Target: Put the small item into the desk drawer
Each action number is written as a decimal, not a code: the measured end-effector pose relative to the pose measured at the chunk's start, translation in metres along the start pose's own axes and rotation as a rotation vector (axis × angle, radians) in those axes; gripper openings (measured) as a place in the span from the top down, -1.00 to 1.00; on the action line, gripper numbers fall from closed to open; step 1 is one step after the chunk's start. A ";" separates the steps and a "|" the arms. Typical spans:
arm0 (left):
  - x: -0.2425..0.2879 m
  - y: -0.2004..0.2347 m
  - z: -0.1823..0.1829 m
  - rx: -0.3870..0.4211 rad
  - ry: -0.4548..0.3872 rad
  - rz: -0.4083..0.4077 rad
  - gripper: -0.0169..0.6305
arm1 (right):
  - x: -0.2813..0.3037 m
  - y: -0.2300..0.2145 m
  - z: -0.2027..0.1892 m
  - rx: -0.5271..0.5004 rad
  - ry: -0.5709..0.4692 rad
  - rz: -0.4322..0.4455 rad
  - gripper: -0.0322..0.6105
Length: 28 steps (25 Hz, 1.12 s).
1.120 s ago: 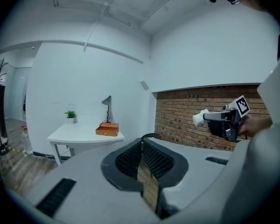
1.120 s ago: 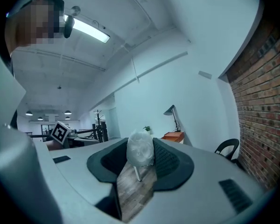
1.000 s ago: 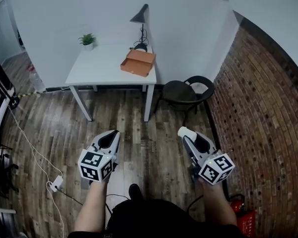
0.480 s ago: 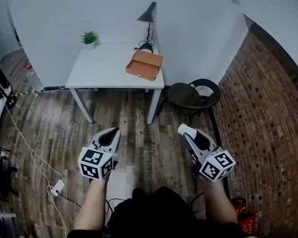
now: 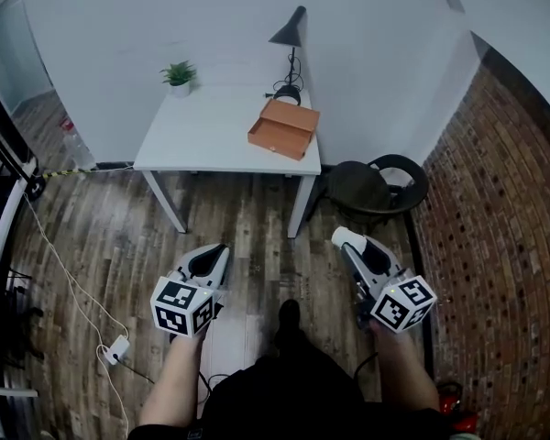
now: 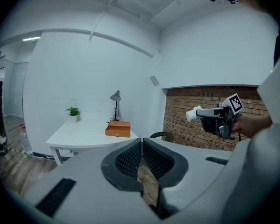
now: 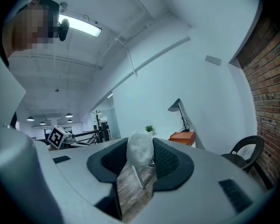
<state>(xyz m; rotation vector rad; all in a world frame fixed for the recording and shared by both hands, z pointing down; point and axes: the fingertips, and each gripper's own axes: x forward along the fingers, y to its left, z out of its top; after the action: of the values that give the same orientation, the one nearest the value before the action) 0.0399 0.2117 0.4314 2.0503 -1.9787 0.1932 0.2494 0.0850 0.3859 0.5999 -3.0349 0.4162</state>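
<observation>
Two grippers held side by side above the plank floor (image 5: 257, 227), well short of the white desk (image 5: 211, 136). Left gripper (image 5: 218, 248) closed tip to tip, with nothing between the ribbed pads. Right gripper (image 5: 352, 245) clamped on the small white item (image 5: 346, 238), a crumpled, glossy lump pinched at the very tips and bulging up past them. Kept that item out over the floor, well apart from the desk and from the drawer box (image 5: 283, 127). Found the orange-brown drawer box on the desk near the right edge, toward the back right corner, turned at a slant to the edges. Noted a black desk lamp (image 5: 291, 33) at the back right corner, just behind the box, and a small potted plant (image 5: 179, 74) by the back edge toward the left corner. Saw a round black chair (image 5: 378, 187) on the floor just right of the desk, near the brick wall (image 5: 513, 209). Drawer pulled out or pushed in: could not tell.
</observation>
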 end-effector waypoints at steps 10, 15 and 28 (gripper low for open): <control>0.109 0.052 0.015 0.006 0.048 0.067 0.89 | 0.086 -0.093 -0.001 0.042 0.023 0.024 0.41; 0.178 0.069 0.040 0.042 0.091 0.052 0.89 | 0.126 -0.157 0.011 0.073 0.010 0.007 0.41; 0.286 0.079 0.076 0.065 0.090 0.002 0.89 | 0.179 -0.230 0.027 0.091 0.021 0.010 0.41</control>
<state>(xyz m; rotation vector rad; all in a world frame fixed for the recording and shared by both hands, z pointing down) -0.0322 -0.0855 0.4513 2.0413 -1.9441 0.3487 0.1714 -0.1935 0.4318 0.5811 -3.0140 0.5597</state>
